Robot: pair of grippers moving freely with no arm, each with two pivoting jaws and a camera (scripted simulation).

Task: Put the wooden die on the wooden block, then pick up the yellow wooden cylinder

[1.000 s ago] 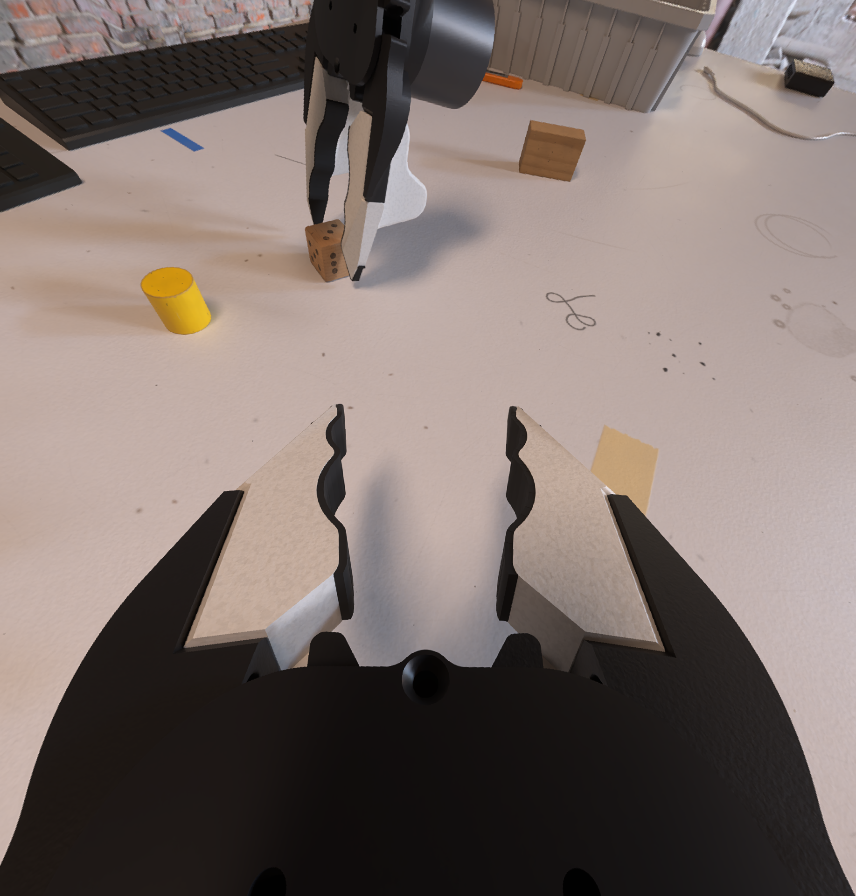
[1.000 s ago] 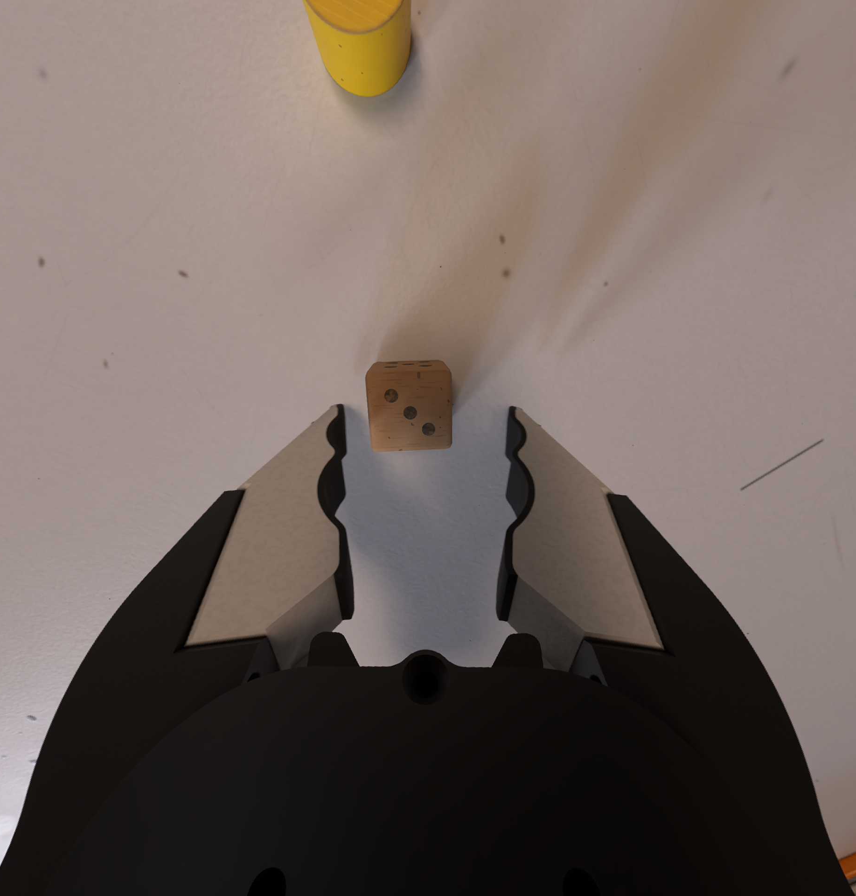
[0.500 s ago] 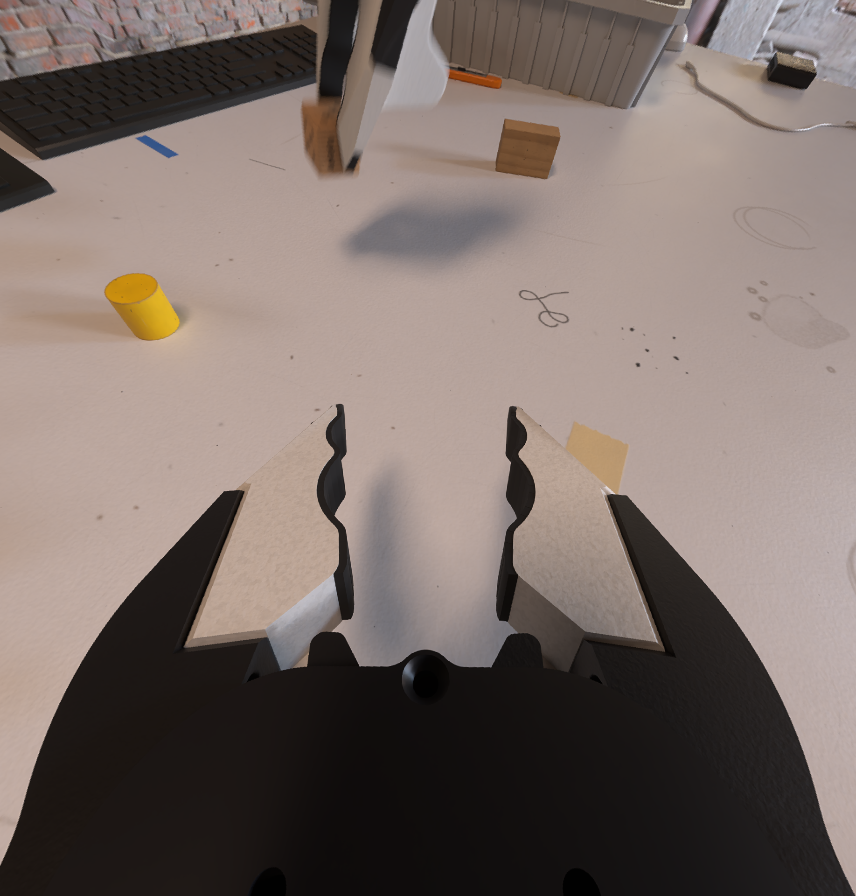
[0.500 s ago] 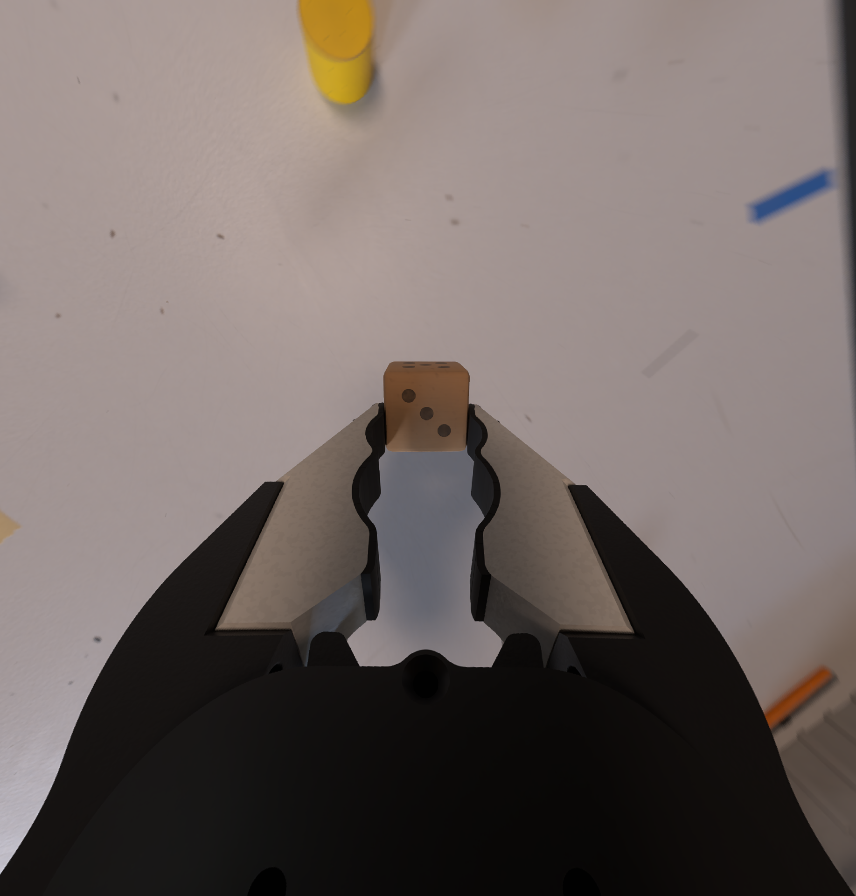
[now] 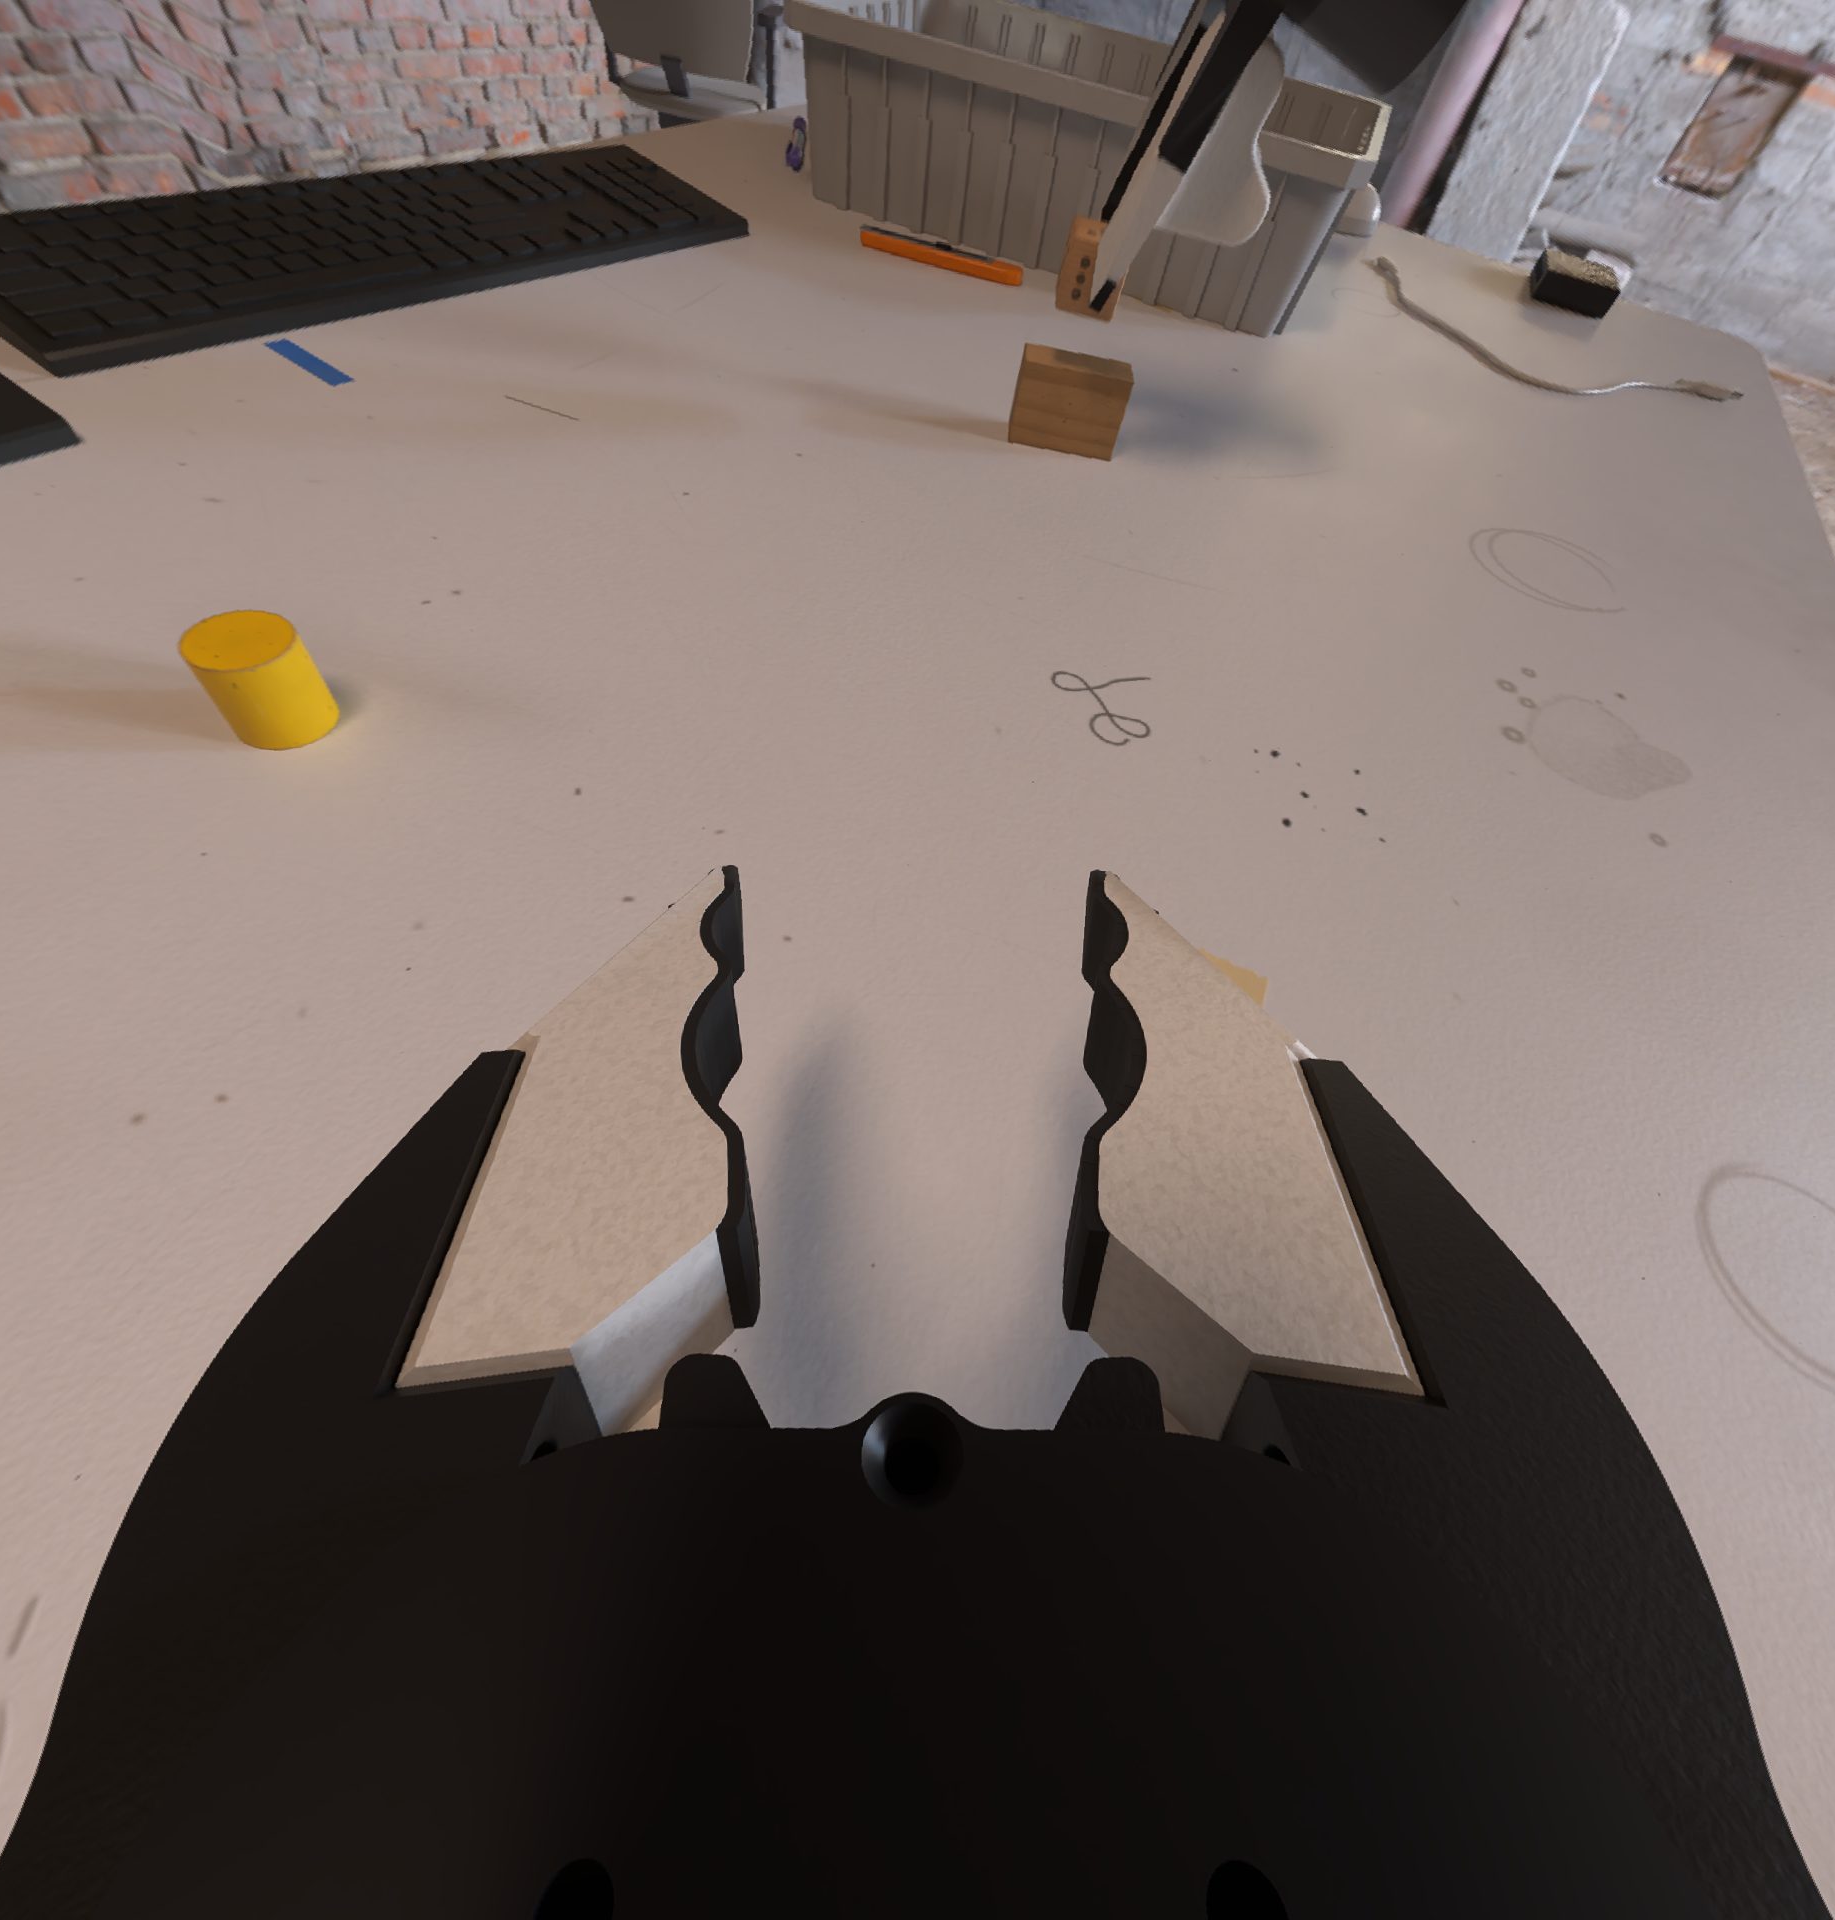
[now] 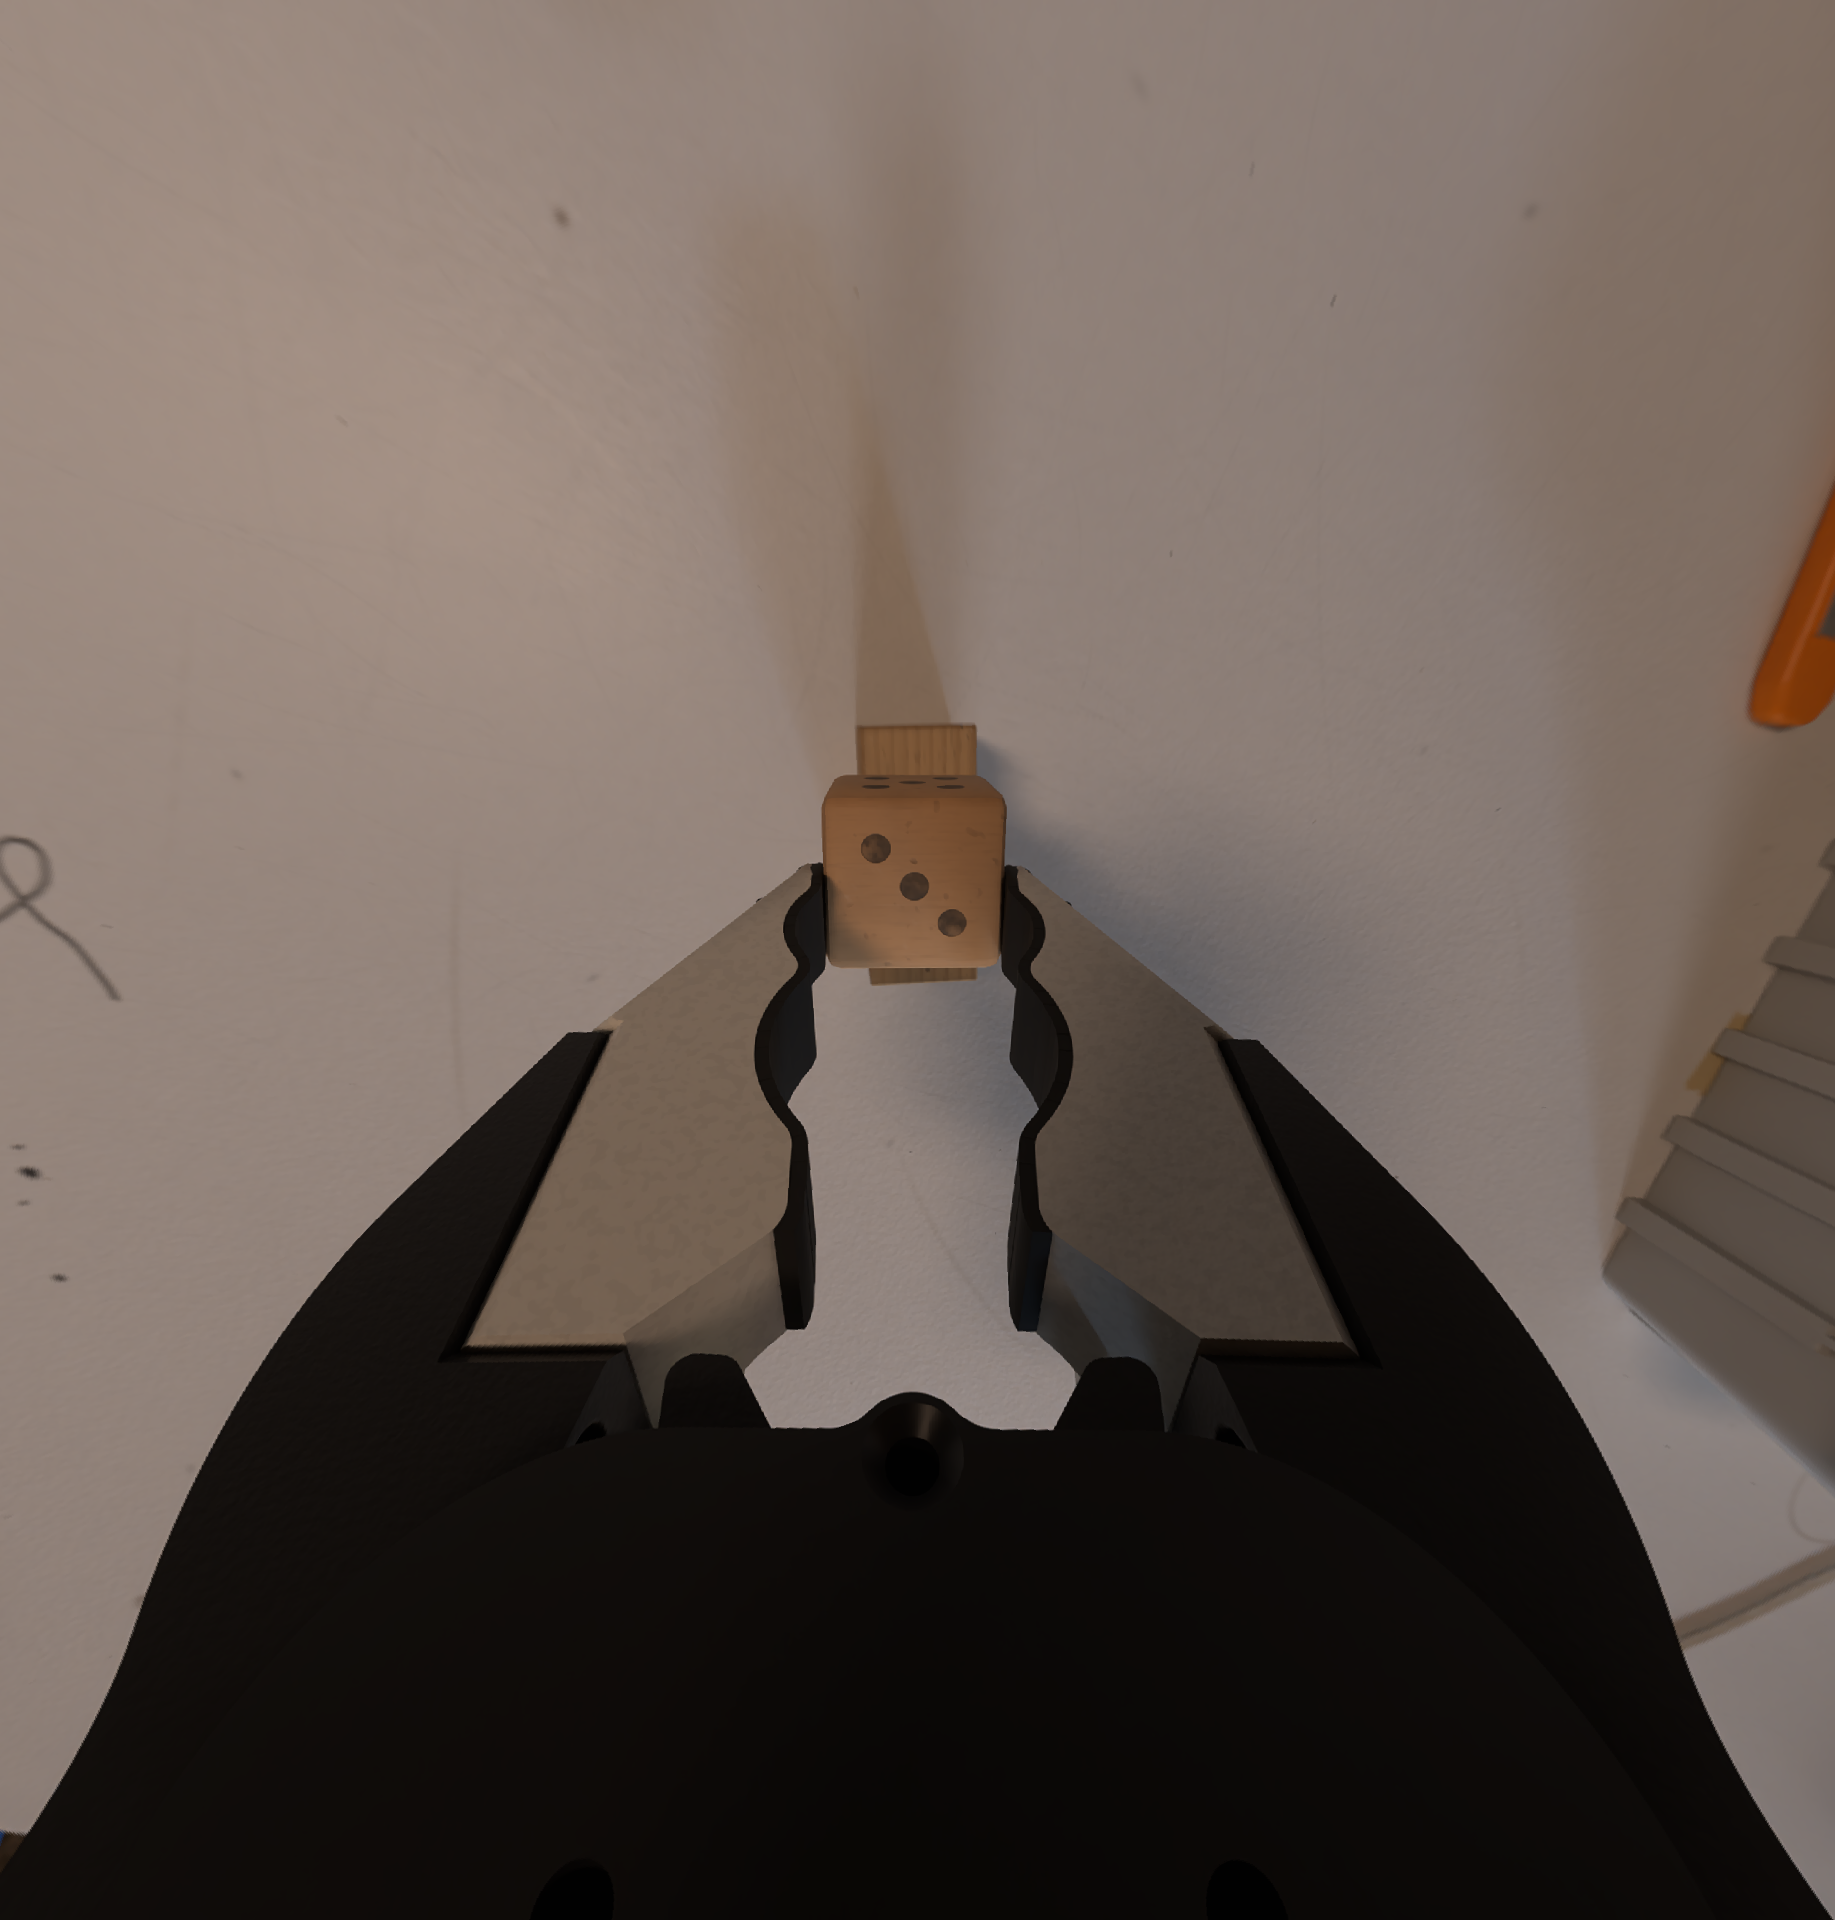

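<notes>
My right gripper [image 6: 913,883] is shut on the wooden die [image 6: 913,888], which shows three pips toward the camera. It holds the die in the air directly above the wooden block [image 6: 915,746], mostly hidden behind the die. In the left wrist view the right gripper [image 5: 1100,286] hangs with the die [image 5: 1079,265] above the wooden block [image 5: 1069,400] at the far side. The yellow wooden cylinder [image 5: 260,677] stands on the table at the left. My left gripper [image 5: 913,883] is open and empty, low over the table.
A grey ribbed bin [image 5: 996,156] stands behind the block, with an orange tool [image 5: 939,252] beside it; both show in the right wrist view, the bin [image 6: 1765,1132] and the tool [image 6: 1822,582]. A black keyboard [image 5: 321,244] lies far left. A cable [image 5: 1515,353] runs far right. Blue tape [image 5: 308,362].
My right gripper closed on the die, lifted it off the table and carried it right to above the wooden block. My left gripper stayed open.
</notes>
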